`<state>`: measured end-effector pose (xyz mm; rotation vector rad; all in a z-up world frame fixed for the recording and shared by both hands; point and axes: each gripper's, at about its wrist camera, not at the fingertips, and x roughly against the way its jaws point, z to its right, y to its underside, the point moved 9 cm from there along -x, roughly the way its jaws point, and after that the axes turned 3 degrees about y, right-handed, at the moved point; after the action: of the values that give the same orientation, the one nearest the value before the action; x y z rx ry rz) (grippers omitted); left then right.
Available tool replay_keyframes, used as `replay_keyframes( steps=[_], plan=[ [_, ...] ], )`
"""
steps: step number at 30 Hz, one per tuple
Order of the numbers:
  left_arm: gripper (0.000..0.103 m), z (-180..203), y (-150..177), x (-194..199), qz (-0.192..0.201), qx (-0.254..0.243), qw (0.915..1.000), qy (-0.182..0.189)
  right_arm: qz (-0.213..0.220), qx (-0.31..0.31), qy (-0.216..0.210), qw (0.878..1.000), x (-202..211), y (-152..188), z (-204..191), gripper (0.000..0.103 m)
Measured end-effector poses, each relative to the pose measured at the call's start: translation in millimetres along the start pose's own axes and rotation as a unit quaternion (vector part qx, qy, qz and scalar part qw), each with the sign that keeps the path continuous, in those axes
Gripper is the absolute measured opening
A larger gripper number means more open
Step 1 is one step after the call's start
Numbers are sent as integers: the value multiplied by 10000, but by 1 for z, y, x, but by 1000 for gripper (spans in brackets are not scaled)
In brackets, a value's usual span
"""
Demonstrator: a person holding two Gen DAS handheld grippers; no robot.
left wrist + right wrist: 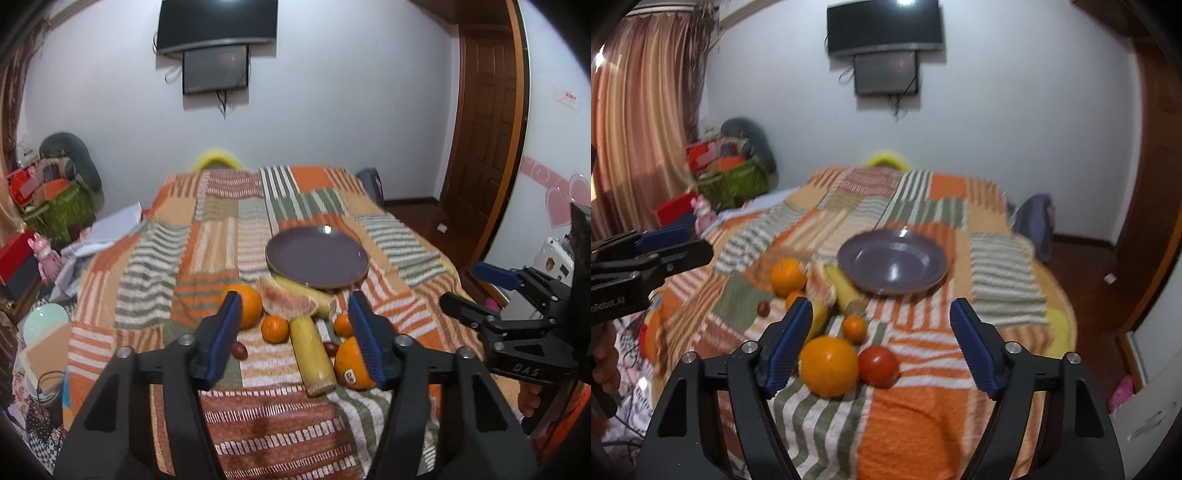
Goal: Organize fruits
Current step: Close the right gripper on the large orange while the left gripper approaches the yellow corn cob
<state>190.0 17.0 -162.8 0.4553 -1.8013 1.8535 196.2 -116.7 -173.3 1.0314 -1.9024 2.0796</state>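
Right wrist view: right gripper (881, 341) spread wide above the round, firm large orange (828, 365) and red tomato (878, 365) on the patchwork bedspread (923, 424); grip the orange across its middle. Beyond, the purple ceramic plate (849, 258) sits bare. Left gripper (293, 334) also spread.

plate (317, 257): purple, bare, flat on bedspread | oranges (828, 365), tangerines (274, 329), bananas (311, 360), pomelo wedge (286, 304), tomato (878, 366), dates (331, 347): clustered just before plate's near rim
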Motion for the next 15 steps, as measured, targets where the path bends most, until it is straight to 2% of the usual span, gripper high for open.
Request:
replay_keyframes(
  steps=[4,15],
  plan=[
    [47,-9,16,-20,-356,136,9992,125,-507,21,-287,9983,-25,20,-13,64],
    [47,-13,50,-51,-961,252,9945,331,-1268,248,-615,9897,-65,53,-38,64]
  ],
)
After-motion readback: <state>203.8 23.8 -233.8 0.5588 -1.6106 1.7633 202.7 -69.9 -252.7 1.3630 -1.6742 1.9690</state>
